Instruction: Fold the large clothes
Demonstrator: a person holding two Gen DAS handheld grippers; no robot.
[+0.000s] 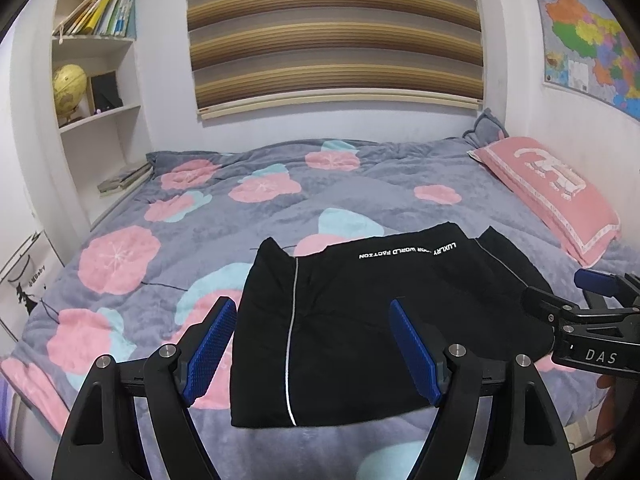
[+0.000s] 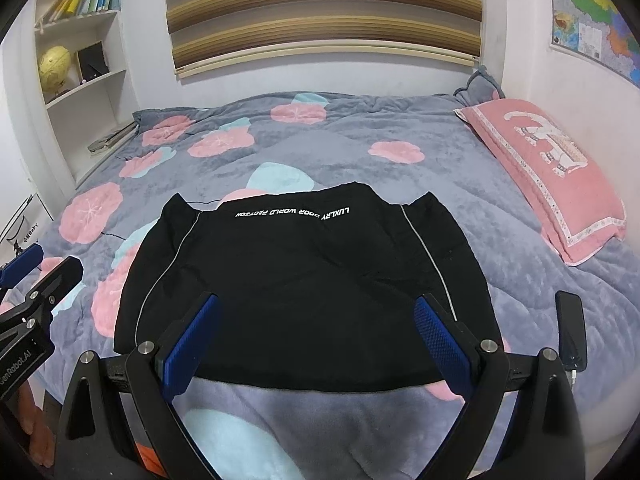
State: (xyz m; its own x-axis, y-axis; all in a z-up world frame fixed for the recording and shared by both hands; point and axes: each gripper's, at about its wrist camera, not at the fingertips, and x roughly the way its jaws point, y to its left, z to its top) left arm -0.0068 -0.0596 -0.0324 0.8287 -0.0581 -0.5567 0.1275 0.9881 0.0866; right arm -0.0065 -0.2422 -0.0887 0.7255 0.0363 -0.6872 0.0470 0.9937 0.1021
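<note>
A black garment (image 1: 360, 312) (image 2: 304, 280) with white piping and a line of white lettering lies folded into a flat rectangle on the near part of the bed. My left gripper (image 1: 312, 308) hovers open over its left half, blue pads wide apart and nothing between them. My right gripper (image 2: 316, 304) hangs open above the garment's near edge, also empty. Each gripper shows at the side of the other's view: the right one (image 1: 576, 300) at the right edge, the left one (image 2: 40, 268) at the left edge.
The bed carries a grey quilt (image 1: 240, 200) (image 2: 360, 128) with pink and pale blue flowers. A pink pillow (image 1: 548, 188) (image 2: 552, 168) lies at the right by the wall. A white shelf (image 1: 96, 80) with books and a globe stands at the left. A striped blind hangs behind.
</note>
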